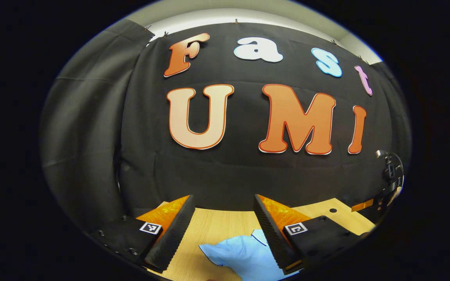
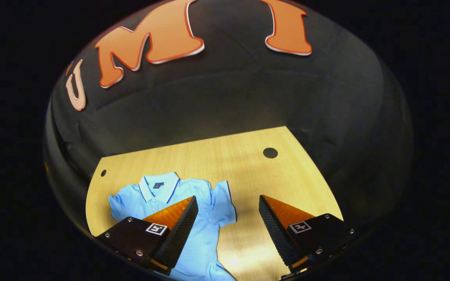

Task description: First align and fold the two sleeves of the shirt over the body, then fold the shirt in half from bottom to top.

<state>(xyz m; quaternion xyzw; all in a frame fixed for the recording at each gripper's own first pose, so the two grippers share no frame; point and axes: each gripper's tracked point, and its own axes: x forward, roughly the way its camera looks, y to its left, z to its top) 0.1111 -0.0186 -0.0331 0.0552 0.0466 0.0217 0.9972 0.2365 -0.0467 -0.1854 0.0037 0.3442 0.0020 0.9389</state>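
The light blue short-sleeved polo shirt with its white collar is lying face up and flat on the pale wooden desk, collar toward the far wall, both sleeves spread out to the sides. No fold is showing yet, so the task is judged to be at its very start: the first sleeve fold is the step in hand.

The right gripper is hovering above the near right part of the shirt, tilted down toward the desk, its jaws spread wide and gripping nothing; the right sleeve is lying between them, farther off. The left gripper is pointing more level, toward the booth wall, its jaws likewise released and empty, with the left sleeve lying on the desk just below them.

The next move probably calls for each gripper to descend, pinch a sleeve edge, and carry it inward over the body.
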